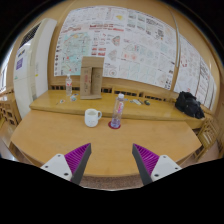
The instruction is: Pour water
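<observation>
Gripper [111, 160] with jaws wide apart, nothing between them; wooden table [60, 135] ahead. White mug [92, 117] at 11 o'clock beyond the fingers; clear bottle [118, 110] at 12 o'clock, just beside the mug.

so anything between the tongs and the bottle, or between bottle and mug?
Nothing visible. The tongs are open, with bare table ahead up to the bottle. The white mug stands just beside the bottle, with a clear gap between them.
</observation>
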A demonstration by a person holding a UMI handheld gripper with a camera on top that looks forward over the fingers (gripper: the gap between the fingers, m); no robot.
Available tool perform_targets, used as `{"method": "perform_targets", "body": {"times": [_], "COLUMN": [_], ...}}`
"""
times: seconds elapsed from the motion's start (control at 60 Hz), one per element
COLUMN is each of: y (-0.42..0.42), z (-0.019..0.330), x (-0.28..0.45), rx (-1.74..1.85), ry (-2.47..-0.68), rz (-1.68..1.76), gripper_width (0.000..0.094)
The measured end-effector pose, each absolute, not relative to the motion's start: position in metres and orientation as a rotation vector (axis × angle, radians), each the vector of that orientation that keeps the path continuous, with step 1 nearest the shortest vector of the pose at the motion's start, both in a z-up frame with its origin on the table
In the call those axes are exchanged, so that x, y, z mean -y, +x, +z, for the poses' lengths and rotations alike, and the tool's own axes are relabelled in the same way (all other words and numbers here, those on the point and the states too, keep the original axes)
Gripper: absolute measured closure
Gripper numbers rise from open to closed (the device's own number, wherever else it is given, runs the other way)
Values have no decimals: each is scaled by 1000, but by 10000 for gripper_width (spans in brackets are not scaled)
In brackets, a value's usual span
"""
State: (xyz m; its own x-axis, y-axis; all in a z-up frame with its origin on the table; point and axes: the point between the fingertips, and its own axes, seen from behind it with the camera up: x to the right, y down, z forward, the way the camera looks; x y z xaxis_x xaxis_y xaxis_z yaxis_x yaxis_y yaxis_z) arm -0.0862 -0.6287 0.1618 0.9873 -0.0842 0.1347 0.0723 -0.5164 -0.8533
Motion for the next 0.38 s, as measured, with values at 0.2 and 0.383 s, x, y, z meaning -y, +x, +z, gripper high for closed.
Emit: {"method": "perform_targets", "body": {"times": [0.2,0.383], "y": [-83,-86], "z": [180,185], "x": [657,663], "rx": [-32,-37], "ry": [-2077,-2065], "rz": [-207,-194], "gripper_width": [88,88]}}
